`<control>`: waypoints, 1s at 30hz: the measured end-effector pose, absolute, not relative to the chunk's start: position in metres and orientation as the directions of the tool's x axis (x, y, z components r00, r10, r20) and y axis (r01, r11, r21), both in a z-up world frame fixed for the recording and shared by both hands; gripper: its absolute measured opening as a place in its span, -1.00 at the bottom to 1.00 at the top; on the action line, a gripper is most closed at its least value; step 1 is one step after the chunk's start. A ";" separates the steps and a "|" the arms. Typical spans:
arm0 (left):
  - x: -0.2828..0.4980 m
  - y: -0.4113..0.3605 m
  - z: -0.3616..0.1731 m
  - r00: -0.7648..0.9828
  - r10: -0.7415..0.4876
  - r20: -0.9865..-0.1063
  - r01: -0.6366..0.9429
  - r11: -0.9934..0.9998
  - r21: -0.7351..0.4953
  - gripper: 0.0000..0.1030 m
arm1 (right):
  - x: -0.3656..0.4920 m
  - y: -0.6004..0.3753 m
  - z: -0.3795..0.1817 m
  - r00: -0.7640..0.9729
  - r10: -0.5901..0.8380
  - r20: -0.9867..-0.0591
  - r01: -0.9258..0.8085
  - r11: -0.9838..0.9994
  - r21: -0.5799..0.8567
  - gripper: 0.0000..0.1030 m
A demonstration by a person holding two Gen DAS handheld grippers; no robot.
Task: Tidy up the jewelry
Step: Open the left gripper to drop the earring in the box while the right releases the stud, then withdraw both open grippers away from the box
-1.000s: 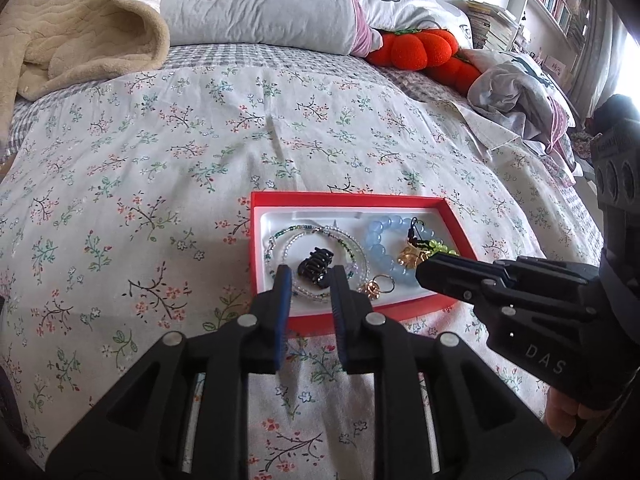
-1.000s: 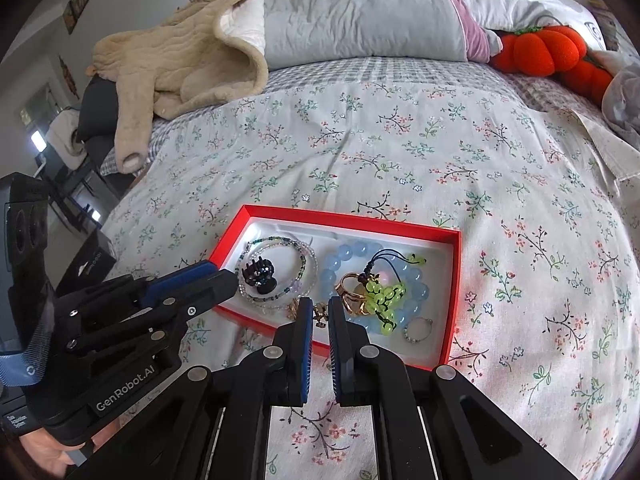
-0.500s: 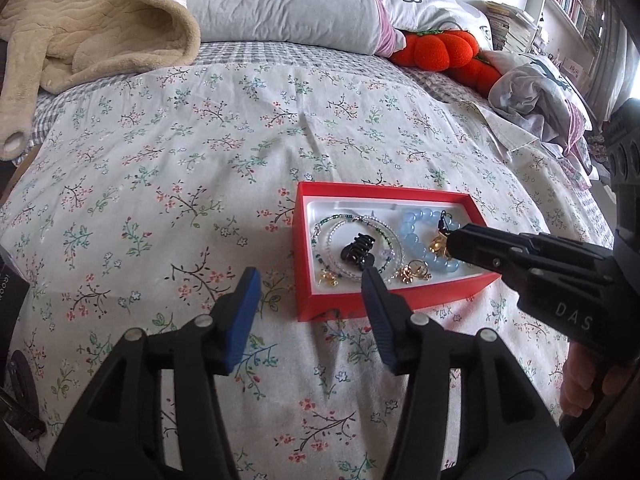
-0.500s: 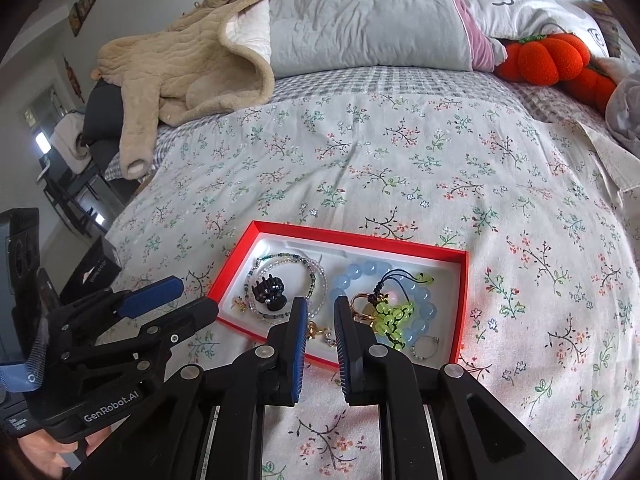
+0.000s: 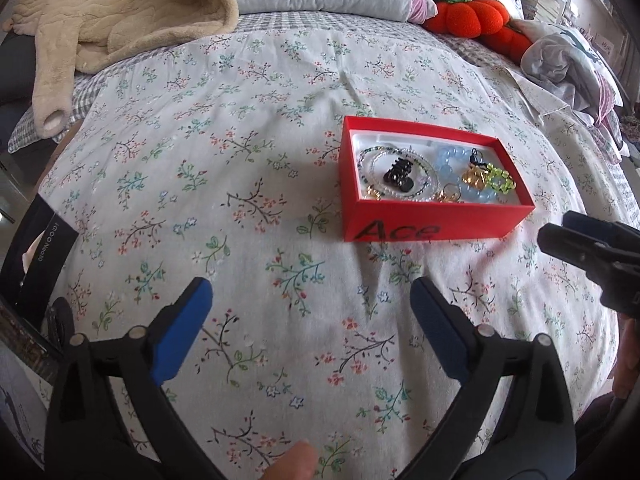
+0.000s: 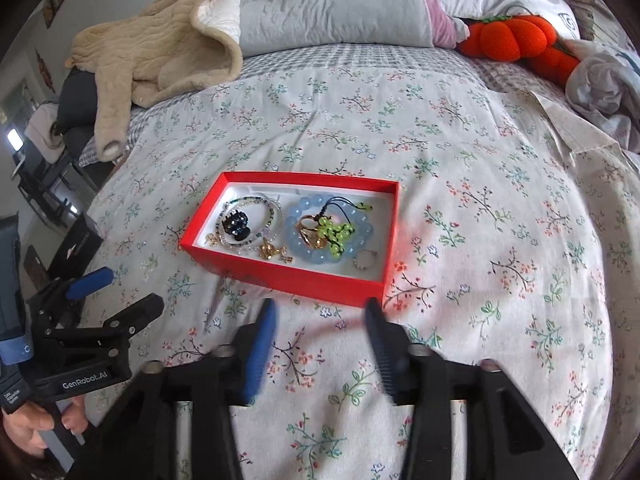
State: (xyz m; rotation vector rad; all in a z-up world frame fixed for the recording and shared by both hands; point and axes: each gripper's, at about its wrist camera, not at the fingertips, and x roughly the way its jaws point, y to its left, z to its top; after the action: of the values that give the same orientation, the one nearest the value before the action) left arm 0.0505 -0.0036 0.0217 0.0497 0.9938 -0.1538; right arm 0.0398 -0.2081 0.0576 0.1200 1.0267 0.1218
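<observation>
Both wrist cameras looked steeply down along their fingers at the bedspread (image 5: 280,160), sharing the nearby red box (image 6: 296,276); edges seemed fisheye-warped.

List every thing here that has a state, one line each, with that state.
Red box: lidless, on the bed, holding jewelry.
Blue bead bracelet: inside the box, green bead charm lying on it.
Black hair claw: inside the clear bead bracelet.
Left tongs: opening, nothing between them.
Right tongs: opening, nothing between them, short of the box.
</observation>
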 end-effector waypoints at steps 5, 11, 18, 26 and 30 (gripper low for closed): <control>0.038 -0.001 0.020 0.509 -0.074 -0.858 0.141 0.990 -0.002 0.98 | 0.026 -0.207 0.062 0.497 0.122 -0.859 -0.027 0.992 0.125 0.60; 0.032 0.000 0.017 0.486 -0.079 -0.870 0.137 0.990 -0.014 0.98 | 0.019 -0.203 0.049 0.432 0.056 -0.900 -0.002 0.998 0.060 0.81; 0.031 -0.003 0.016 0.486 -0.077 -0.871 0.132 0.991 -0.014 0.98 | 0.020 -0.205 0.043 0.418 0.032 -0.908 0.015 0.999 0.042 0.87; 0.030 -0.008 0.015 0.487 -0.077 -0.870 0.142 0.990 -0.009 0.98 | 0.022 -0.202 0.039 0.408 0.025 -0.913 0.004 1.000 0.029 0.88; 0.030 -0.009 0.014 0.487 -0.077 -0.870 0.144 0.990 -0.007 0.98 | 0.023 -0.201 0.038 0.406 0.025 -0.914 0.001 1.000 0.027 0.88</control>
State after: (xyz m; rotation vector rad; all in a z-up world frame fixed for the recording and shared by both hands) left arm 0.0304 -0.0089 0.0143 0.0695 1.0539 -0.1346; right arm 0.0230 -0.2010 0.0378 0.0247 1.1526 0.0151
